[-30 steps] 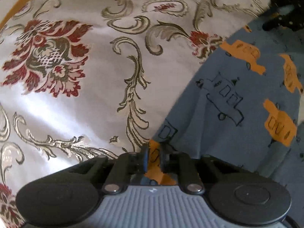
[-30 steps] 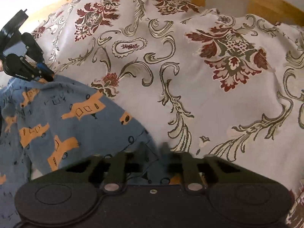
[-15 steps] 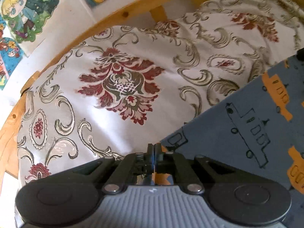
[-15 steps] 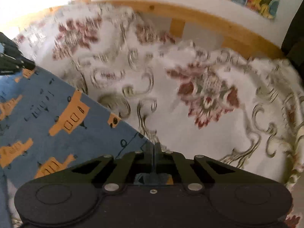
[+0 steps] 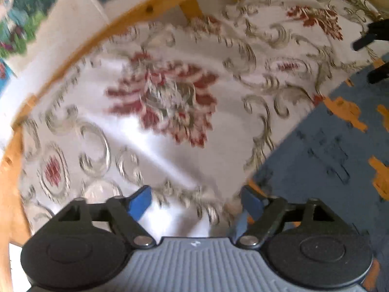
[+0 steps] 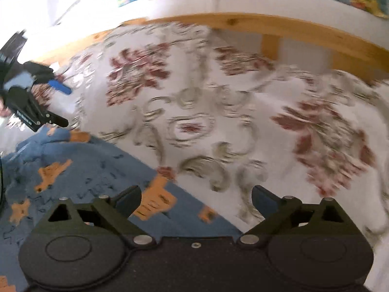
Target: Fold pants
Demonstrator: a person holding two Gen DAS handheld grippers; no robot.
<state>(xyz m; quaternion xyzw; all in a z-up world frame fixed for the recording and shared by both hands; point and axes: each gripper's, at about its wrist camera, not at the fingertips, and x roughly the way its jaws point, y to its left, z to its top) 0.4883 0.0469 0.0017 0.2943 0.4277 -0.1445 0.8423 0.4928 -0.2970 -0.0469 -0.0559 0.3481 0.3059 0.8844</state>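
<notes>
- Left gripper [image 5: 195, 200]: blue-tipped fingers [image 5: 139, 202] now spread wide, having let go of the cloth they pinched half a second ago.
- Right gripper [image 6: 195, 200]: likewise apart and empty.
- Blue car-print cotton pants [image 6: 80, 177] lie released on the floral bedspread [image 6: 218, 112], so this fold looks laid down.

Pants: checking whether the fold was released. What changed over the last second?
Both grippers let go: the left gripper and the right gripper, shut on the pants' edge half a second ago, now have jaws wide open. The pants still lie on the floral bedspread.
</notes>
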